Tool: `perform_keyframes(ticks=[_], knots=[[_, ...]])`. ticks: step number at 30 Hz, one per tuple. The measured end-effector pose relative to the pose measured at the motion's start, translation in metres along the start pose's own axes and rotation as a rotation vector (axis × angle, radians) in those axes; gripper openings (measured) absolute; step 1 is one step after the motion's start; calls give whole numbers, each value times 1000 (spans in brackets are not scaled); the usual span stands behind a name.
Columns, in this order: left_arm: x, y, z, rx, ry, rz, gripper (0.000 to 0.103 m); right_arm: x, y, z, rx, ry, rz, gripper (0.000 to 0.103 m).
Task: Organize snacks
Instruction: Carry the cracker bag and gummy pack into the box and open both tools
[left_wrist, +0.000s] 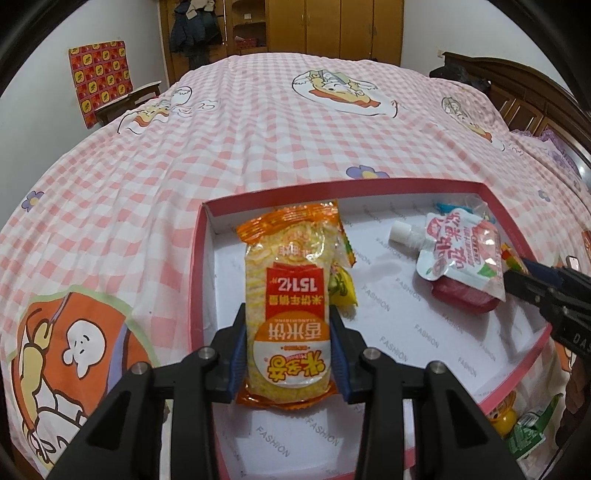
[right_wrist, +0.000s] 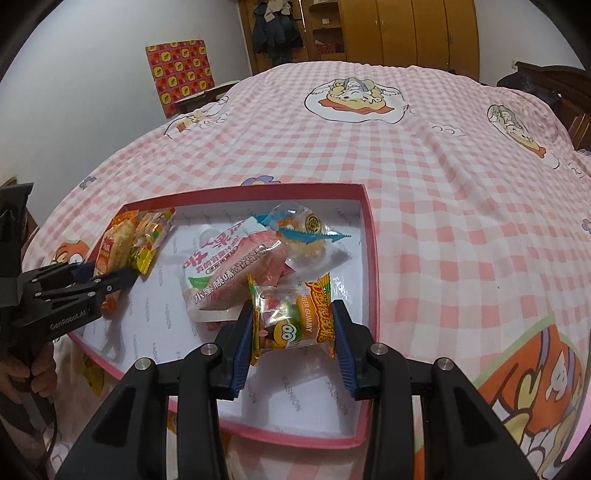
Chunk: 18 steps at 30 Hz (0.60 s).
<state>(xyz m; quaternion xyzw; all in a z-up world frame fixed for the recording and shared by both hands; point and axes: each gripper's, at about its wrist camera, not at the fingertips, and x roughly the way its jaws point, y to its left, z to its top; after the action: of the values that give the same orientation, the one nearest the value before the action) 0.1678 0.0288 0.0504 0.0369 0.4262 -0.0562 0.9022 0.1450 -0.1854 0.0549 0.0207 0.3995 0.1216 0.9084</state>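
A pink-rimmed box (left_wrist: 195, 280) with a white floor lies on the bed; it also shows in the right wrist view (right_wrist: 371, 258). My left gripper (left_wrist: 288, 332) is shut on an orange rice-cracker pack (left_wrist: 288, 295) over the box's left side, seen too in the right wrist view (right_wrist: 110, 247). My right gripper (right_wrist: 293, 325) is shut on a burger-gummy packet (right_wrist: 291, 317) over the box's right part. A pink spouted drink pouch (left_wrist: 458, 251) lies in the box, also visible in the right wrist view (right_wrist: 229, 273). A clear pastry packet (right_wrist: 306, 236) lies behind it.
A yellow-green snack packet (left_wrist: 343, 288) lies under the cracker pack. A yellow item (left_wrist: 504, 417) and a green packet (left_wrist: 532, 428) lie on the bed outside the box's near right. The pink checked bedspread (left_wrist: 295, 129) spreads all around. A wooden headboard (left_wrist: 517, 88) stands far right.
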Motion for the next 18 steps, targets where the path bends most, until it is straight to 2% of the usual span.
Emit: perform_keyframes(ticks=[18], knots=[[2, 0, 3, -3, -9, 5, 40, 22, 8, 13, -39, -3, -19, 40]])
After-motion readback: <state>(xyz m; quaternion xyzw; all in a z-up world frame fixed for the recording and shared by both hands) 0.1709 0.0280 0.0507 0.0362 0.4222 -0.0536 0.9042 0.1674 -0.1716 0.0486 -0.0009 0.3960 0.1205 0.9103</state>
